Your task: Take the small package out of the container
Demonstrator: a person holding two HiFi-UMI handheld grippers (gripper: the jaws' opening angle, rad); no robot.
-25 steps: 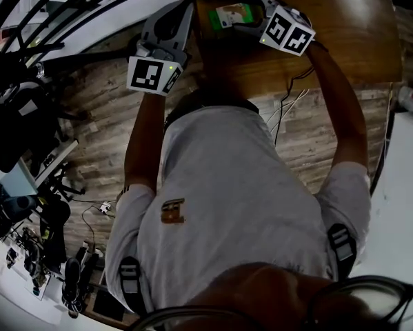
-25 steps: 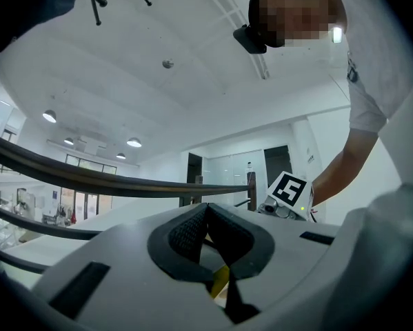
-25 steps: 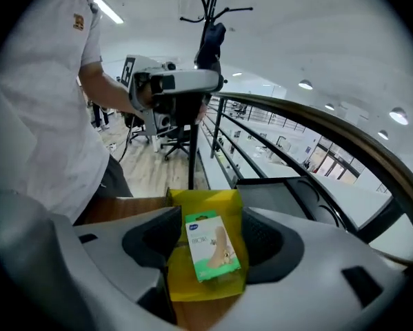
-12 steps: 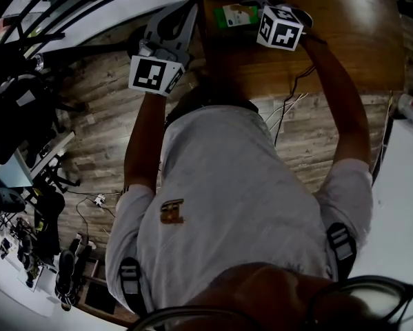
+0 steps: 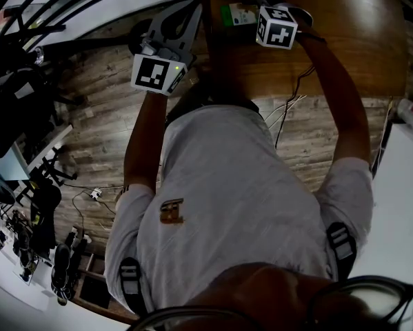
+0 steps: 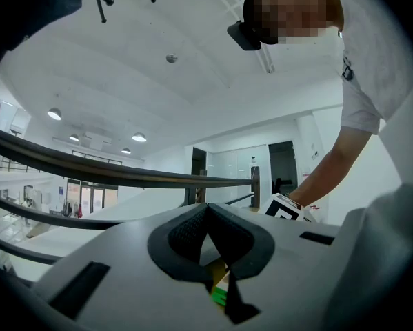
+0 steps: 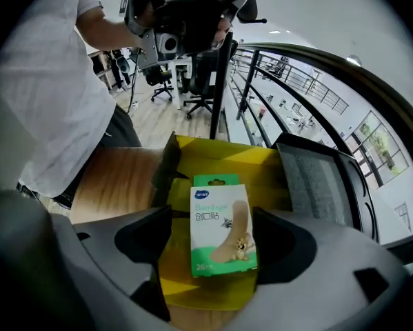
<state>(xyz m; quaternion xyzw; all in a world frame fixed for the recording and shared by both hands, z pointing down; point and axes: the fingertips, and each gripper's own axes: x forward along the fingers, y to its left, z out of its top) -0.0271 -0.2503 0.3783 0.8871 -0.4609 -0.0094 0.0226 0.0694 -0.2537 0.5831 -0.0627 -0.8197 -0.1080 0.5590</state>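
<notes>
Right gripper view: right gripper (image 7: 212, 218) points steeply down at the wooden table (image 7: 116, 174); its jaws have just been opening and stand wide apart; the small bandage package (image 7: 222, 229) sits between them, face up, and we see neither pad pressing on it, so nothing is gripped. The package lies flat on the yellow cardboard of the open container (image 7: 213, 158); we cannot tell if that part is a flap or the inside floor; the green end of the package is at the far side, the container's upright yellow wall just beyond it. Left gripper view: left gripper (image 6: 207, 209) has its jaw tips touching, closed with nothing in them; a sliver of yellow and green shows through the gap below the tips. Head view: the left gripper is held at the table's left edge, well left of the package; the right one is just right of it.
</notes>
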